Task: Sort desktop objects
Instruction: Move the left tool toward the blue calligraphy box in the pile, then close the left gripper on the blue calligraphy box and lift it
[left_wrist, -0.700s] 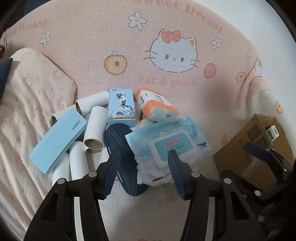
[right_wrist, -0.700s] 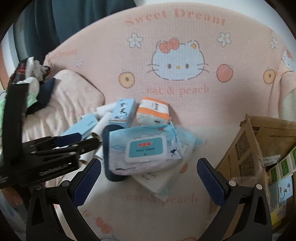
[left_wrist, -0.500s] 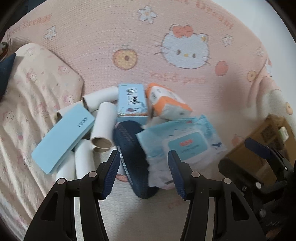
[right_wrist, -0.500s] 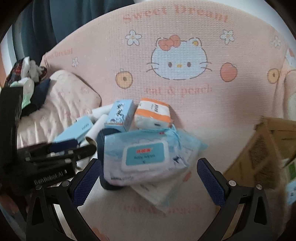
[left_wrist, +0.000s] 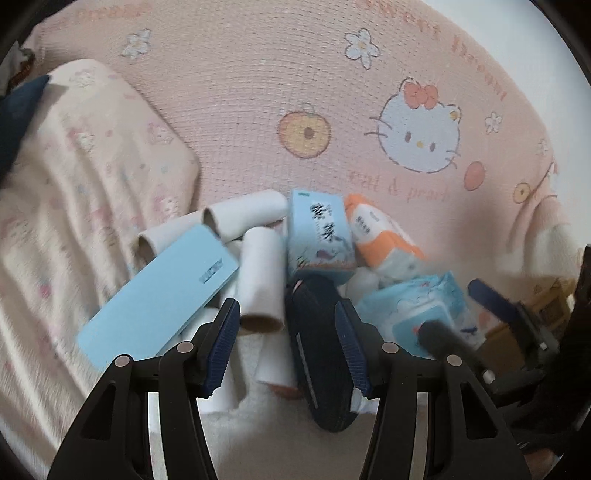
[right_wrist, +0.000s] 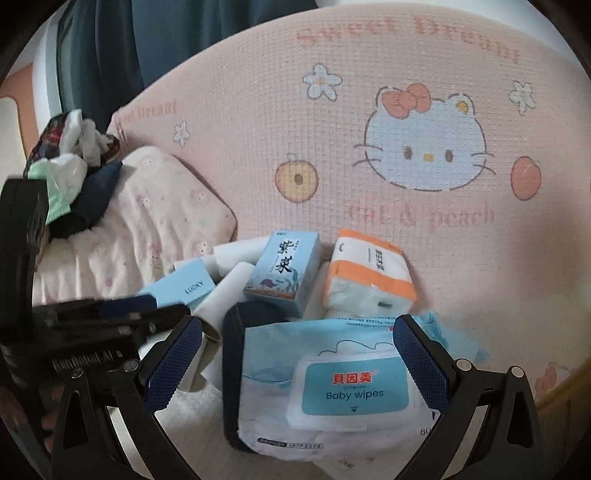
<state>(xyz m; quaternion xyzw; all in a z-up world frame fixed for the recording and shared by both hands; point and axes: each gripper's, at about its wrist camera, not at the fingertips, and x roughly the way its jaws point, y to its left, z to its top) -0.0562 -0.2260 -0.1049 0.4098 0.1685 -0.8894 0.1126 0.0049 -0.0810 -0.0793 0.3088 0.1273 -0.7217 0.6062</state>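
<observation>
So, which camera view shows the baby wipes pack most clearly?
The right wrist view: the baby wipes pack lies large and sharp between the open fingers of the right gripper, label readable. The left wrist view shows only a blurred part of it, partly behind the right gripper.

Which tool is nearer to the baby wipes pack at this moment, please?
Right. The right tool stands open astride the baby wipes pack; the left tool sits beside it, over the cardboard tubes.
</observation>
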